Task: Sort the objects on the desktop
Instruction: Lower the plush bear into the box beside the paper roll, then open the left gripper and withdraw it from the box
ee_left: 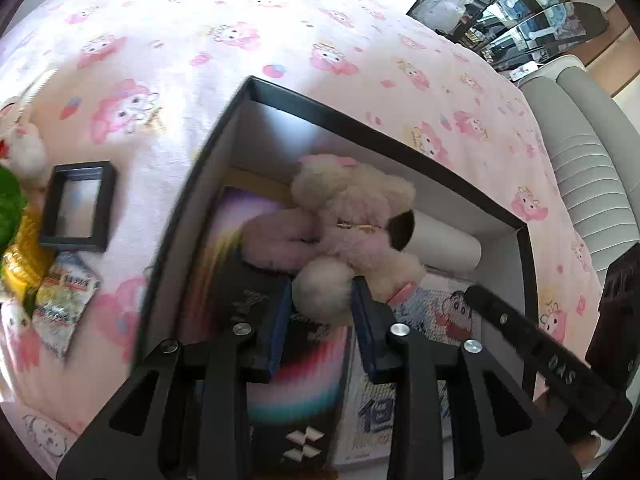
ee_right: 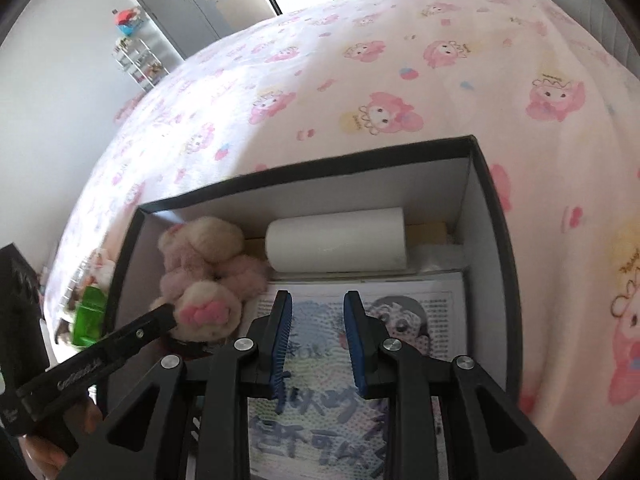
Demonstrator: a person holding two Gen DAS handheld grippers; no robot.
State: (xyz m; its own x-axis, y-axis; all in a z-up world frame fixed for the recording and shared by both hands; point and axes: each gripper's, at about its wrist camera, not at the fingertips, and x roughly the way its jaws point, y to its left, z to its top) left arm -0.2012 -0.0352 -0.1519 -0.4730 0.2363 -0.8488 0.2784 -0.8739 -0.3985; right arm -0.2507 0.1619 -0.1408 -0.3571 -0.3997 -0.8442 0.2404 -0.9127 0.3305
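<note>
Fluffy plush toy [ee_left: 352,224] between left tool [ee_left: 322,312] pads inside black box [ee_left: 360,120]; right tool [ee_right: 318,340] parted, empty

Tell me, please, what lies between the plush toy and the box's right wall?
A white paper roll lies on its side between the plush toy and the box wall, clearest in the right wrist view.

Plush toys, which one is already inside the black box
The cream and pink fluffy plush, lying in the black box against the white roll, between the left gripper fingers. The other plush toys lie outside on the pink blanket.
</note>
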